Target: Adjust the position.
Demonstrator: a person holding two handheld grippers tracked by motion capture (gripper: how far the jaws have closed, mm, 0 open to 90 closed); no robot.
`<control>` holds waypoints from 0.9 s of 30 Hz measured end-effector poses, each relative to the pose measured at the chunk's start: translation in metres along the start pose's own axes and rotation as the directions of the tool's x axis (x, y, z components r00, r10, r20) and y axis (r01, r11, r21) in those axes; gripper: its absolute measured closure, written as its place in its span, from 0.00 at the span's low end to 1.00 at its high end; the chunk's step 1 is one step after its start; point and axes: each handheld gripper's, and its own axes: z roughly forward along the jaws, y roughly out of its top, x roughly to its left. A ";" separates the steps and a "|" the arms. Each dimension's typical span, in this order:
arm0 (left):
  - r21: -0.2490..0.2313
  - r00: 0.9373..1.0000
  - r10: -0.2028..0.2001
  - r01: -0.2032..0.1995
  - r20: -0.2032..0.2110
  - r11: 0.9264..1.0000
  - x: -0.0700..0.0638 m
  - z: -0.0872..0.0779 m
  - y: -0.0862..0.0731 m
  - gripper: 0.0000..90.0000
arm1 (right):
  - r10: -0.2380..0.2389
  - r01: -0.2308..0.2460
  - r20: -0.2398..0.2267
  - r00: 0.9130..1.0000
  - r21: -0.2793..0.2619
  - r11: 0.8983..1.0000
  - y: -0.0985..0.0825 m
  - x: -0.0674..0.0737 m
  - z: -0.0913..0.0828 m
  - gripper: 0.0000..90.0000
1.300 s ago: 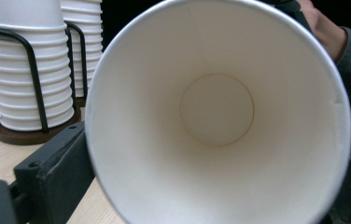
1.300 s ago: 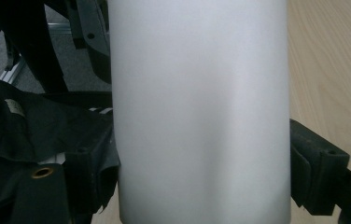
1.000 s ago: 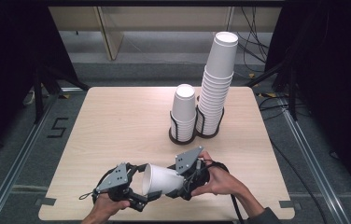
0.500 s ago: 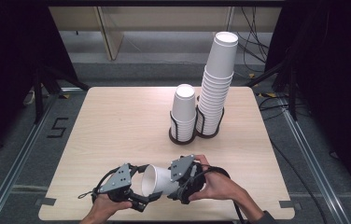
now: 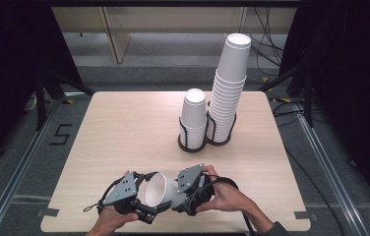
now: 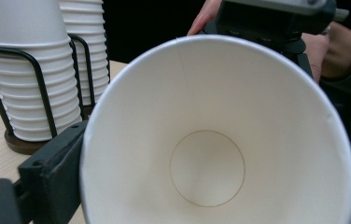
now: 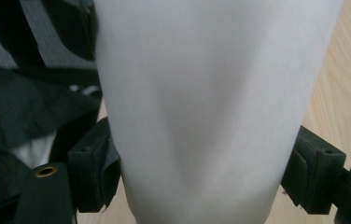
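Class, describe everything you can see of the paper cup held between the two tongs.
The paper cup is plain white, tapered, empty, with a round base seam inside. It lies on its side above the table's near edge, its mouth toward the left tongs, whose jaws flank the rim and have just been opening. The right tongs clamp its dented body.

The white paper cup is covering most of the left gripper view, so the right black jaw is hiding behind its rim. The bottom of the cup's rim is running off that picture's lower edge. In the right gripper view the cup is looking soft and blurry, and its top and bottom are being cut off. In the high view the person's arms are getting cut off at the bottom edge.
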 end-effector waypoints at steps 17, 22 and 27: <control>-0.076 0.995 -0.095 0.094 -0.012 0.993 0.005 0.000 -0.004 0.10 | 0.084 -0.079 0.034 0.996 -0.116 0.990 -0.004 -0.008 -0.014 0.27; -0.101 0.995 -0.091 0.086 -0.048 0.991 0.000 0.002 -0.004 0.08 | 0.098 -0.095 0.011 0.995 -0.141 0.985 0.000 -0.003 -0.004 0.27; -0.128 0.994 -0.110 0.106 -0.025 0.986 0.000 0.000 -0.003 0.12 | 0.114 -0.113 -0.002 0.993 -0.164 0.980 0.001 -0.001 0.004 0.27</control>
